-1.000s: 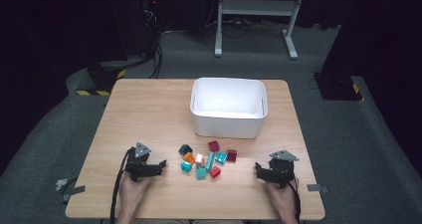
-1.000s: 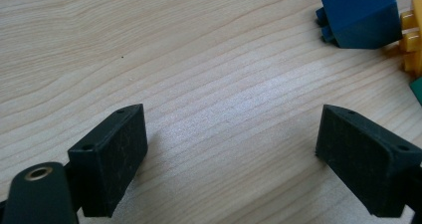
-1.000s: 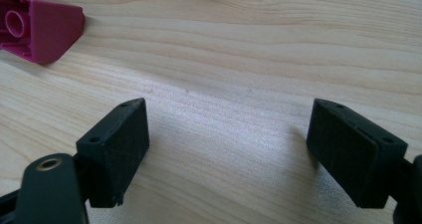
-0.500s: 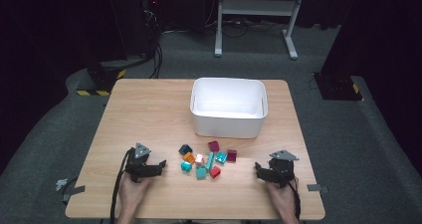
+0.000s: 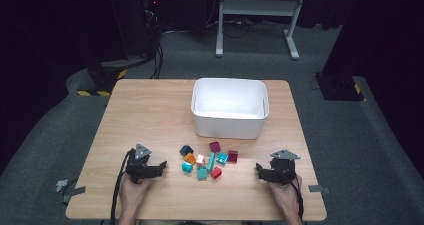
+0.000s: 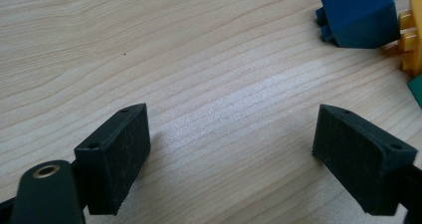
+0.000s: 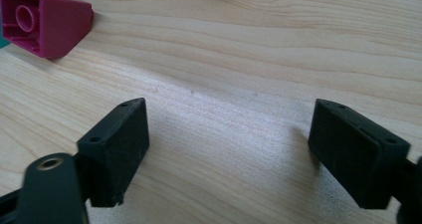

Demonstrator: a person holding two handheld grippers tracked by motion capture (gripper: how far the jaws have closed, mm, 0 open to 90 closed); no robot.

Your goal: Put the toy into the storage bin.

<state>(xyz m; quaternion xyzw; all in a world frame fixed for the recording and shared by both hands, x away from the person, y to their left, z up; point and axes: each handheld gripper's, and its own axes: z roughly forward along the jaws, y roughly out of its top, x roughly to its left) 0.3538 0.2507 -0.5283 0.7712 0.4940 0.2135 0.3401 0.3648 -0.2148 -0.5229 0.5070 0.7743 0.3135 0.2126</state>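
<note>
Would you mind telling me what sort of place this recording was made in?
Probably a lab or recording studio: black curtains, loose cables on grey carpet, and a lone wooden table.

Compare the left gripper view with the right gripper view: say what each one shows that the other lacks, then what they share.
The left gripper view alone has a dark blue block with a yellow block beside it at the upper right. The right gripper view alone has a magenta block at the upper left. Both share the wooden table and an open hand-held gripper with nothing between its jaws.
</note>
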